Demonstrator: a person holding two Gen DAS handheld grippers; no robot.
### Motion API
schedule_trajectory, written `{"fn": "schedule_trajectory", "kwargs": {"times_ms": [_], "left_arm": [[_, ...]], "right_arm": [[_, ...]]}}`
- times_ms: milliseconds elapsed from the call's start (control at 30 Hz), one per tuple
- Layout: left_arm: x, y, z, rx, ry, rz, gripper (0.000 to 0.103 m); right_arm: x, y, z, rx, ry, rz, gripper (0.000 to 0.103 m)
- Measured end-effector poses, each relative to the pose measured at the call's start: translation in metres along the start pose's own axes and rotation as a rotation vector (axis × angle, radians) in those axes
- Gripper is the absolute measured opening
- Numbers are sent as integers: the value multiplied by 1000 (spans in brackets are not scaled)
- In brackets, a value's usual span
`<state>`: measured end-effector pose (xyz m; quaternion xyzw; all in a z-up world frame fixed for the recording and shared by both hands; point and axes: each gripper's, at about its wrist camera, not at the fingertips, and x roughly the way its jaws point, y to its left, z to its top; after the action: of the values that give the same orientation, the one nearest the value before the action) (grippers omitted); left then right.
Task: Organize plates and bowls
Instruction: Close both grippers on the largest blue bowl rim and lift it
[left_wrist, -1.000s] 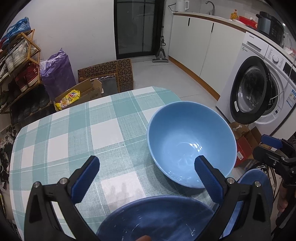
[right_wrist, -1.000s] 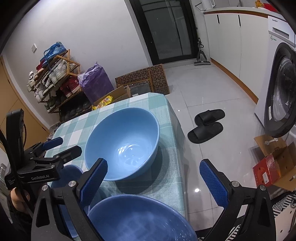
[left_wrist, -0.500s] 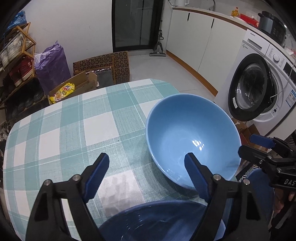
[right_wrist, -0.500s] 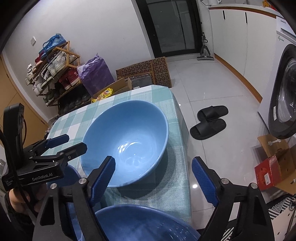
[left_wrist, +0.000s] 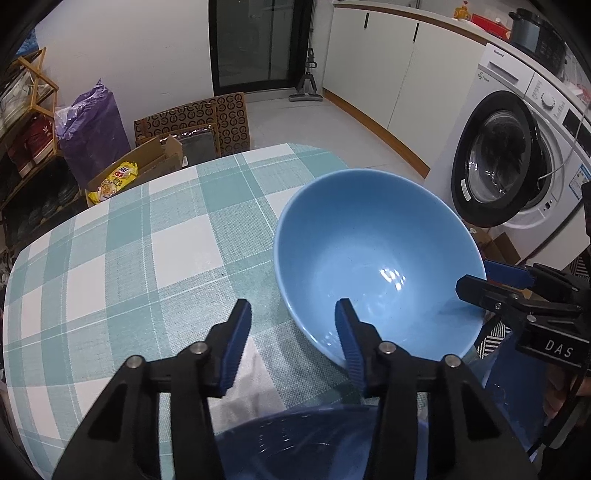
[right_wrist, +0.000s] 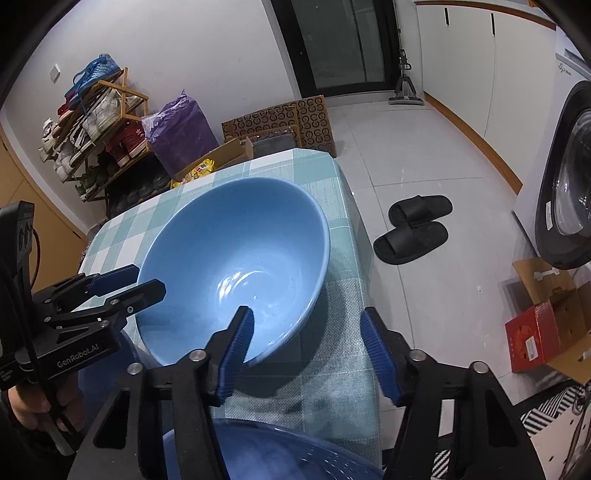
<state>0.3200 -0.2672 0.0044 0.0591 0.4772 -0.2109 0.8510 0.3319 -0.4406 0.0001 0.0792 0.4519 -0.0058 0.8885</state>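
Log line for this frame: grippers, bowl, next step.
left gripper: closing on near-left rim | right gripper: closing on near-right rim | light blue bowl: on checked table, not gripped | next: likely two-handed lift

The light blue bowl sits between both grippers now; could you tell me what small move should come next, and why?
Probably let both sets of jaws finish closing on the light blue bowl. The left gripper and right gripper each straddle its near rim, closing, pads not yet pressing.
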Motion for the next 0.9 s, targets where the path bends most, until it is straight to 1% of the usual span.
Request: {"fn": "schedule_trajectory", "kwargs": {"times_ms": [100, 167, 233, 267, 367, 500, 667, 900], "left_arm": [[2, -1, 0, 7, 6, -3, 39], [3, -2, 0, 11, 7, -7, 38], [3, -4, 0, 20, 5, -5, 37], [3, -4, 0, 25, 5, -4, 36], [3, -5, 0, 32, 6, -10, 30], [2, -5, 0, 35, -4, -14, 29], [0, -7, 1, 45, -11, -12, 25], [-1, -7, -1, 48, -18, -5, 23]], "right_arm": [[1, 0, 0, -11, 1, -3, 55], [1, 2, 0, -21, 2, -7, 50], [2, 4, 1, -27, 2, -6, 48], [2, 4, 1, -30, -1, -7, 47], [2, 6, 1, -39, -4, -2, 40], [2, 9, 2, -52, -8, -9, 35], [2, 12, 1, -64, -10, -10, 27], [2, 16, 0, -93, -16, -32, 26]]}}
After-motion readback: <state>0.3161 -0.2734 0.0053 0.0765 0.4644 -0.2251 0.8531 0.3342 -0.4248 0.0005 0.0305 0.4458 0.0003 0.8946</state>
